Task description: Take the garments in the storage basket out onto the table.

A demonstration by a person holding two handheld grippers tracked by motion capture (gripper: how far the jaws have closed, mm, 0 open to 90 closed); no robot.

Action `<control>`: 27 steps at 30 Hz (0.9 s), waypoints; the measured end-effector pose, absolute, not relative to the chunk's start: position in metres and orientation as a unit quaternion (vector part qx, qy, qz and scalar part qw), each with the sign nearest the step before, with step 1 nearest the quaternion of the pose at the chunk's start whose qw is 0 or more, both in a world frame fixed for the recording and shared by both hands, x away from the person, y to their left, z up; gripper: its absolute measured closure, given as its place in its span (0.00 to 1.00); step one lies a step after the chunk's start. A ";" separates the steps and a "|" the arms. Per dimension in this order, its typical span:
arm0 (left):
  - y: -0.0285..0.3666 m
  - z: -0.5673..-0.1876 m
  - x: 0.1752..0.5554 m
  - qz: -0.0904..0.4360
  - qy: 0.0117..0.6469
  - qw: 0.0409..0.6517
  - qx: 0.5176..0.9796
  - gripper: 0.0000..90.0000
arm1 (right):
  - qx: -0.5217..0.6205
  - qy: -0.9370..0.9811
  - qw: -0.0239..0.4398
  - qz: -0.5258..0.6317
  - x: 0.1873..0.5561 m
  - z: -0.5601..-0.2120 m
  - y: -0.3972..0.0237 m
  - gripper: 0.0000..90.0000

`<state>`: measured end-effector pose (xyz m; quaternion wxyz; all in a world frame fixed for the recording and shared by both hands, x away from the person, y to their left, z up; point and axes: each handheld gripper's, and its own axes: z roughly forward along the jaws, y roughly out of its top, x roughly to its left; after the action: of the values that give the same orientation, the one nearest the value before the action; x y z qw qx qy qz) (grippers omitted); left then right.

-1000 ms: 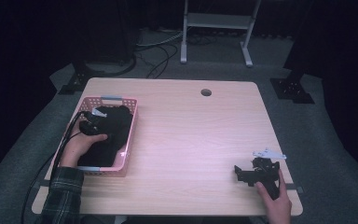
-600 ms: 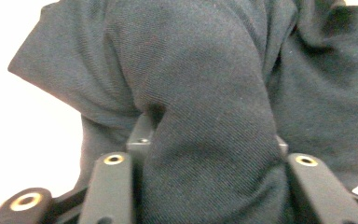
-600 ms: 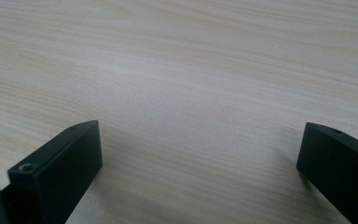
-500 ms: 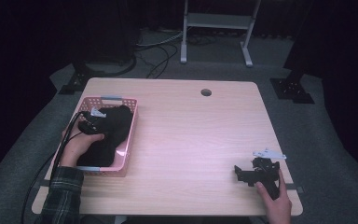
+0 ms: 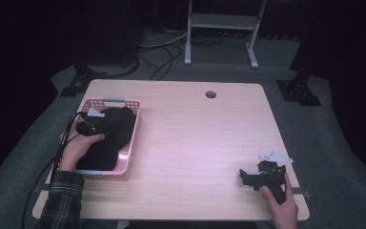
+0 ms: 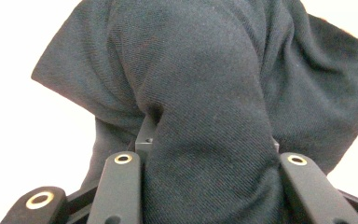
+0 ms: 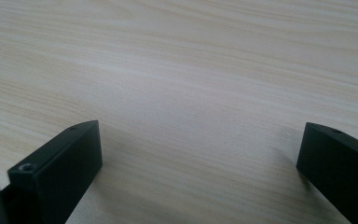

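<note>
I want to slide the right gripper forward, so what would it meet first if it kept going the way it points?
Probably nothing: the right gripper points left across the bare table, its fingers open over plain wood. Depth is hard to judge.

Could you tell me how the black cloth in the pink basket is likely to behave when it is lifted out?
The black cloth probably hangs limp, since it folds around the left hand-held gripper. Its weave looks matte, so slipping seems unlikely. It may drag on the pink basket.
</note>
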<state>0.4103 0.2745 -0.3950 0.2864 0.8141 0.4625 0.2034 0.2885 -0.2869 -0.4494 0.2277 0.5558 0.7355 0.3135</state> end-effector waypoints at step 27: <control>0.282 -0.362 0.398 0.244 0.451 0.399 0.760 0.64 | 0.556 0.736 0.228 0.313 0.288 -0.449 -0.287 0.00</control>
<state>0.3977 0.2820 -0.3618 0.3988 0.7603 0.4507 0.2445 0.2885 -0.2869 -0.4494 0.2276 0.5557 0.7356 0.3135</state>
